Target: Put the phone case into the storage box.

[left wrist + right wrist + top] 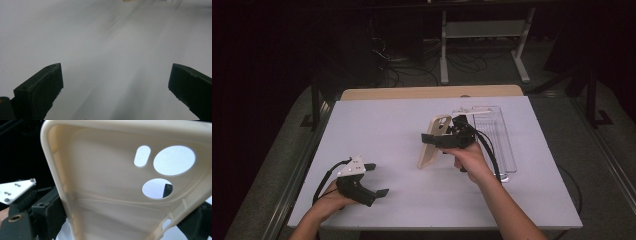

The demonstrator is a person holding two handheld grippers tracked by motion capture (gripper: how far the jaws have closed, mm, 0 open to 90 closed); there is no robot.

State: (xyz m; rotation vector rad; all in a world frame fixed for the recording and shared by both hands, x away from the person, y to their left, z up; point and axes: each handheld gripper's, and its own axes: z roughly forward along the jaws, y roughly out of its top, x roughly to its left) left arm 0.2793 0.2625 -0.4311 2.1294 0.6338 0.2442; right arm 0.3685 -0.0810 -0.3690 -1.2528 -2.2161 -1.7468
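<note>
Fingers (50, 212) clamping cream phone case (107, 195), unmarked

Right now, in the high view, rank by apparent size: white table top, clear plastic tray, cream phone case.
1. White table top, by far the largest.
2. Clear plastic tray.
3. Cream phone case, held raised in the right gripper, so nearer the camera.

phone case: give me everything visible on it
The phone case is cream, soft-looking plastic or silicone, empty, its hollow inside facing the right gripper's camera. It has a raised rim, two round camera cutouts and a small oval one, plus side slots. The right gripper clamps it across its width. In the high view it stands tilted on end, its lower end touching the white table, beside a clear tray.
</note>
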